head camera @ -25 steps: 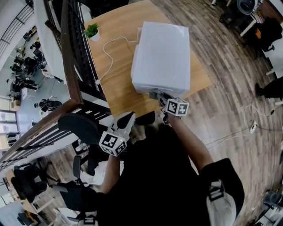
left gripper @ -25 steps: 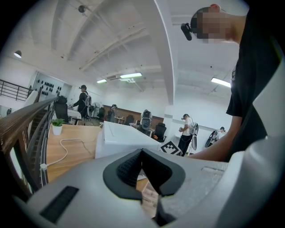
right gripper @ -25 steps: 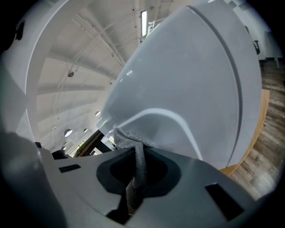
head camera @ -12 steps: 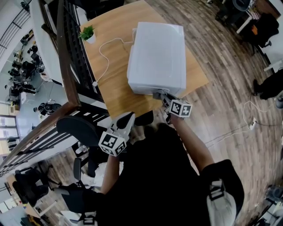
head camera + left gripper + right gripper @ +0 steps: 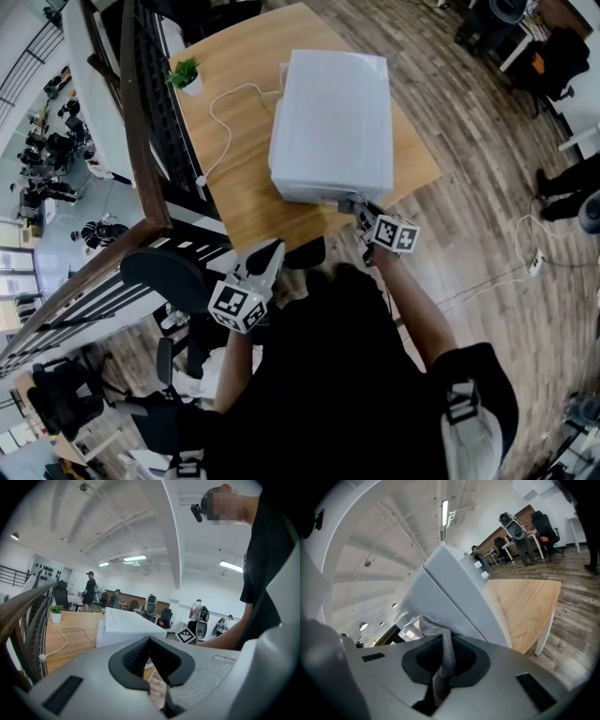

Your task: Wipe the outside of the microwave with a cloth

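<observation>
My right gripper, clamped on the cloth, has slid toward the microwave's near right corner, so I judge that face almost wiped; my left gripper waits closed and empty.

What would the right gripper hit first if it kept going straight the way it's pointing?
The white microwave, close ahead. The right gripper is shut on a grey cloth, whose bunched end leads, so the cloth would likely press on the microwave's wall first.

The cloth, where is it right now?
The grey cloth is pinched in the right gripper, pressed against the white microwave's near side, just right of centre in the head view.
</observation>
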Demonstrator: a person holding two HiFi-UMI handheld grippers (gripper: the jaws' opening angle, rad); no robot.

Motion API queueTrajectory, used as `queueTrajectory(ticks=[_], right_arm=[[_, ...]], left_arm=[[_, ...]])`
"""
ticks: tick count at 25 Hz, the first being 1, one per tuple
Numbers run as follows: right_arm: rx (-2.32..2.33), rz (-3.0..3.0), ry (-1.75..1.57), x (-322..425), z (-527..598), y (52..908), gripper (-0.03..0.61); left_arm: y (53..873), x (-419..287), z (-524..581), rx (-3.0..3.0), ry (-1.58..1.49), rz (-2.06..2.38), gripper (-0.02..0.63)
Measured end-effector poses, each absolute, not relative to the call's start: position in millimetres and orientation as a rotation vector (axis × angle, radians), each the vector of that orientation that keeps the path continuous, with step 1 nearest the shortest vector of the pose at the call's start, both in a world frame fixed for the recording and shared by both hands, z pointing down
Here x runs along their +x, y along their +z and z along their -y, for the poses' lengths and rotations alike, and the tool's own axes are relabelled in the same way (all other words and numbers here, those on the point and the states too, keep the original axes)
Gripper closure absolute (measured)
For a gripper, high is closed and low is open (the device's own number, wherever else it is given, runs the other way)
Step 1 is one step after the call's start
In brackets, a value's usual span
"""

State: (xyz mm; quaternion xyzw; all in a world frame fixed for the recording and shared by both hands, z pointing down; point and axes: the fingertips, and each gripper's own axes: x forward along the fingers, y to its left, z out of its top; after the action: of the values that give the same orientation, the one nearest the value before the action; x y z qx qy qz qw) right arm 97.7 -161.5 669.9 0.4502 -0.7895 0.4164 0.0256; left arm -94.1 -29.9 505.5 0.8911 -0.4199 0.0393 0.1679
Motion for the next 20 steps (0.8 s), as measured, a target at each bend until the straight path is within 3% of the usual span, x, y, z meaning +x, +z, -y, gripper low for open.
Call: queueTrajectory(ticks=[20], right_arm=[[1.524, 2.394, 1.308, 141, 159, 674, 0.558]], left_arm=[[509, -96, 28, 2.533, 0.101, 1.188, 0.612]])
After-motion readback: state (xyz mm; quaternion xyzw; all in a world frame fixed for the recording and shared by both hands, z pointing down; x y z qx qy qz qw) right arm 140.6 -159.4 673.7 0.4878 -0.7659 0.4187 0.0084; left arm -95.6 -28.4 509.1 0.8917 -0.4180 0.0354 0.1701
